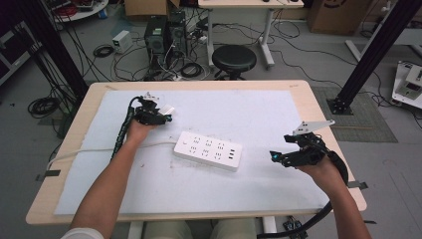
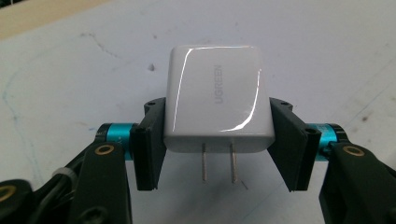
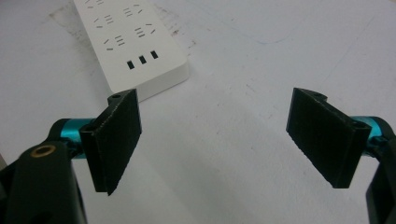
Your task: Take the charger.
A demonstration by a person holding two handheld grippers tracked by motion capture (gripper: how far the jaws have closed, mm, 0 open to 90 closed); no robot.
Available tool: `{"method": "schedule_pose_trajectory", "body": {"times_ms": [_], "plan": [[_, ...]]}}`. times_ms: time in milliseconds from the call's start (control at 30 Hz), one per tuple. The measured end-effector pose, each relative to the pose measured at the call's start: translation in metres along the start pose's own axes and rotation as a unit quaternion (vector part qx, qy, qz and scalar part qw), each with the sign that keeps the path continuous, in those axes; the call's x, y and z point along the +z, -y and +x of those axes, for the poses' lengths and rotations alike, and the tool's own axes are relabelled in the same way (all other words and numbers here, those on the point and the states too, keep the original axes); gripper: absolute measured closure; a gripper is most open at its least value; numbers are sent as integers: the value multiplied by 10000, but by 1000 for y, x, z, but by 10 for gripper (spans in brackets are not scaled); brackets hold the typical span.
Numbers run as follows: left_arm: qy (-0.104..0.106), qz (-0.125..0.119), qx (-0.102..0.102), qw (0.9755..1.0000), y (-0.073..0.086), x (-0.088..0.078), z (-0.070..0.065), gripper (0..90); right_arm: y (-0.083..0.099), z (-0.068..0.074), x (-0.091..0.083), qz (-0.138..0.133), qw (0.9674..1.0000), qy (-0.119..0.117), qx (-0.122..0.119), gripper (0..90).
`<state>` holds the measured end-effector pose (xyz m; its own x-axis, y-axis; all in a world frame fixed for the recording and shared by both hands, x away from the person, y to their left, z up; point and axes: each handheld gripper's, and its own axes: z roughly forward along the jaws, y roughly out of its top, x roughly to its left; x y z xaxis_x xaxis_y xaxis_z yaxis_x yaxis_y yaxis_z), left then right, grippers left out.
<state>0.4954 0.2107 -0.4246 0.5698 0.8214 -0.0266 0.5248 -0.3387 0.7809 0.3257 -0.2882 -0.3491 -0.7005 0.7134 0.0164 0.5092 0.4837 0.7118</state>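
A white UGREEN charger (image 2: 217, 98) with two metal prongs pointing back toward the camera is clamped between the black jaws of my left gripper (image 2: 217, 140). In the high view that left gripper (image 1: 166, 115) hovers over the far left of the mat with the charger (image 1: 167, 109) at its tip. A white power strip (image 1: 208, 150) lies flat in the middle of the mat, its cable running off to the left. My right gripper (image 1: 273, 156) stands open to the right of the strip, nothing between its jaws. The right gripper view shows the strip's end (image 3: 135, 42) ahead of my right gripper (image 3: 215, 140).
A white mat (image 1: 259, 114) covers most of the wooden table (image 1: 318, 114). The strip's white cable (image 1: 89, 151) trails over the left edge. Behind the table stand a black stool (image 1: 234, 59), computer towers and tangled cables on the floor.
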Motion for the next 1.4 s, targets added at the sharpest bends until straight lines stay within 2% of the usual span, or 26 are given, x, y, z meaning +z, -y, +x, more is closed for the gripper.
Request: {"method": "schedule_pose_trajectory", "body": {"times_ms": [100, 200, 267, 300, 333, 400, 433, 467, 600, 667, 733, 767, 800, 867, 900, 933, 967, 1200, 1400], "plan": [[36, -130, 41, 9999, -3, -8, -3, 426, -1, 0, 1, 12, 10000, 3, 2, 183], [98, -361, 52, 9993, -6, -23, -9, 426, -1, 0, 4, 7, 10000, -18, 57, 183], [128, -496, 178, 9985, -7, -38, -18, 426, -2, 0, 6, 8, 10000, 4, 83, 183], [128, -496, 178, 9985, -7, -38, -18, 426, -2, 0, 6, 13, 10000, 0, 75, 183], [148, -561, 252, 9980, -7, -49, -23, 426, -3, 1, 7, -1, 10000, -5, 69, 183], [153, -624, 253, 9976, -7, -54, -26, 426, -4, 3, 8, 0, 10000, -33, 28, 183], [176, -713, 275, 9969, -6, -65, -32, 426, -5, 5, 9, -8, 10000, -48, 26, 183], [176, -713, 275, 9969, -6, -65, -32, 426, -6, 6, 9, -2, 10000, -60, -4, 183], [278, -807, 462, 9953, -2, -82, -46, 426, -9, 9, 12, -27, 9999, -100, -78, 183], [361, -900, 594, 9935, 0, -92, -55, 426, -9, 10, 13, -9, 9999, -129, -63, 183], [438, -922, 608, 9929, 0, -95, -58, 426, -10, 11, 14, -30, 9999, -140, -77, 183], [471, -925, 696, 9922, -1, -98, -61, 426, -10, 11, 14, -47, 9999, -142, -73, 183], [555, -1010, 806, 9901, -2, -103, -66, 426, -10, 12, 14, -43, 9999, -139, -54, 183], [621, -1070, 885, 9884, -2, -108, -72, 426, -10, 12, 14, -38, 9999, -153, -52, 183], [621, -1070, 885, 9884, -2, -108, -72, 426, -10, 11, 15, -36, 9999, -150, -61, 183], [684, -1078, 1019, 9866, -2, -112, -77, 427, -10, 11, 15, -35, 9999, -155, -58, 183], [684, -1078, 1019, 9866, -2, -112, -77, 427, -10, 11, 15, -37, 9998, -160, -71, 183], [881, -1171, 1260, 9811, -1, -128, -93, 426, -11, 11, 16, -25, 9998, -182, -59, 183], [959, -1240, 1172, 9807, 3, -135, -97, 426, -13, 12, 18, -88, 9997, -227, -98, 183]]}}
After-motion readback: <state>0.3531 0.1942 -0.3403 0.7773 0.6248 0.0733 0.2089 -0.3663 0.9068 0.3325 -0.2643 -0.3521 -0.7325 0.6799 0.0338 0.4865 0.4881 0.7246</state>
